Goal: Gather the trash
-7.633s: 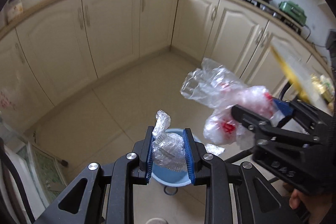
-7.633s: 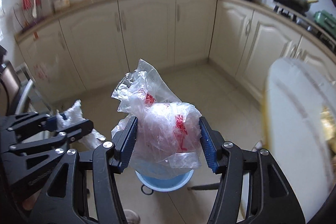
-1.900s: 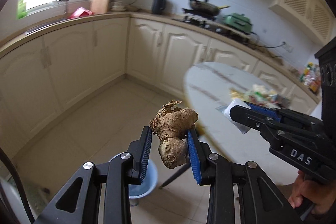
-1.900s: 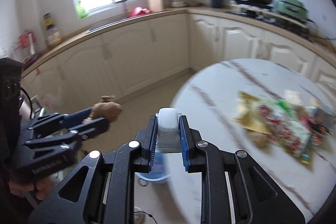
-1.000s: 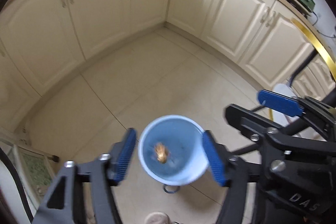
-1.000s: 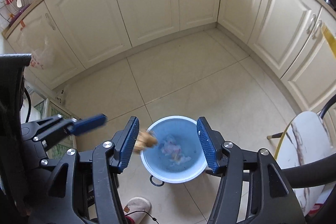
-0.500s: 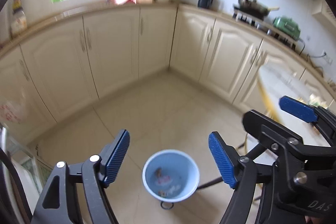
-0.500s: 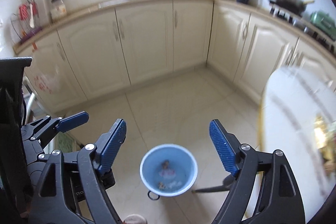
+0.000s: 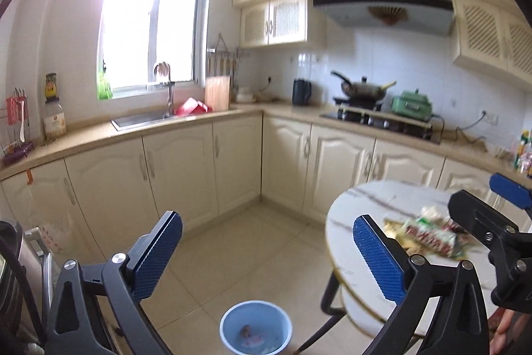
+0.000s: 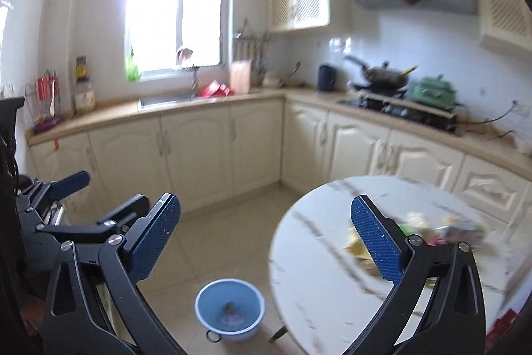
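Observation:
A blue bin [image 9: 224, 326] [image 10: 200, 301] stands on the tiled floor beside the round marble table [image 9: 365, 202] [image 10: 316, 238]. A brown ginger piece [image 9: 246, 329] [image 10: 228, 308] and pale scraps lie inside it. A blurred heap of snack wrappers [image 9: 429, 233] [image 10: 442, 230] sits on the table. My left gripper [image 9: 266, 232] [image 10: 106, 192] is high above the bin. Its jaws are opening, with nothing between them. My right gripper [image 10: 266, 212] [image 9: 482, 198] hangs beside it over the table's near edge. Its jaws are also opening, and they hold nothing.
Cream cabinets [image 9: 179, 175] run along the back and right walls, with a sink [image 9: 143, 118], a kettle [image 9: 301, 92] and a wok on the stove [image 9: 362, 88]. A metal appliance [image 9: 20, 271] stands at the left. A dark chair leg [image 9: 329, 298] stands next to the bin.
Both grippers have risen and tilted up from over the bin, and their jaws have spread wider. The ginger now lies in the bin. The table with wrappers has come into view.

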A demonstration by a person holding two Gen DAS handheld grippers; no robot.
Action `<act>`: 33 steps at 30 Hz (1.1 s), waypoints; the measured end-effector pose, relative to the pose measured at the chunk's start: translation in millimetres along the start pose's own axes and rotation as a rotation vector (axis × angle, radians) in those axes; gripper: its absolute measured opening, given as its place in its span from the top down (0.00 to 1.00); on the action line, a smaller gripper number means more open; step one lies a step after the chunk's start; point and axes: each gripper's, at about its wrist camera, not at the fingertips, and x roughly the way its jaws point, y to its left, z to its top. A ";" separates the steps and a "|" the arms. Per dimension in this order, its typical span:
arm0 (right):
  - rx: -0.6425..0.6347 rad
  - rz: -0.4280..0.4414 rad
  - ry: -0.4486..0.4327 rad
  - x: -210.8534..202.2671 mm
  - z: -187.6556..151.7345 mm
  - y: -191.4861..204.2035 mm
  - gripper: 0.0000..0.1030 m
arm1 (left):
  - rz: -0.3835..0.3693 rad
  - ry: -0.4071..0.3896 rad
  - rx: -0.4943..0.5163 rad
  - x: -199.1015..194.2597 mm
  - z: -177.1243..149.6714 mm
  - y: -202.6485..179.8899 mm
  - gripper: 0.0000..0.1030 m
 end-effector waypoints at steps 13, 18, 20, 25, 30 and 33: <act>0.061 -0.120 -0.207 -136.9 15.5 -64.3 0.00 | -0.080 -0.199 0.054 -153.5 -88.0 -49.3 0.01; 0.096 -0.168 -0.235 -162.3 14.3 -93.1 0.00 | -0.106 -0.219 0.071 -167.0 -97.7 -54.3 0.01; 0.111 -0.182 -0.241 -168.5 13.5 -104.1 0.00 | -0.118 -0.217 0.079 -164.8 -98.3 -56.9 0.01; 0.137 -0.213 -0.244 -176.0 9.2 -128.9 0.00 | -0.138 -0.205 0.102 -144.0 -90.5 -66.7 0.01; 0.168 -0.254 -0.233 -172.8 4.3 -159.1 0.00 | -0.161 -0.162 0.124 -101.9 -74.6 -76.7 0.01; 0.191 -0.293 -0.199 -162.8 -2.7 -181.1 0.00 | -0.184 -0.113 0.133 -69.9 -68.2 -84.0 0.01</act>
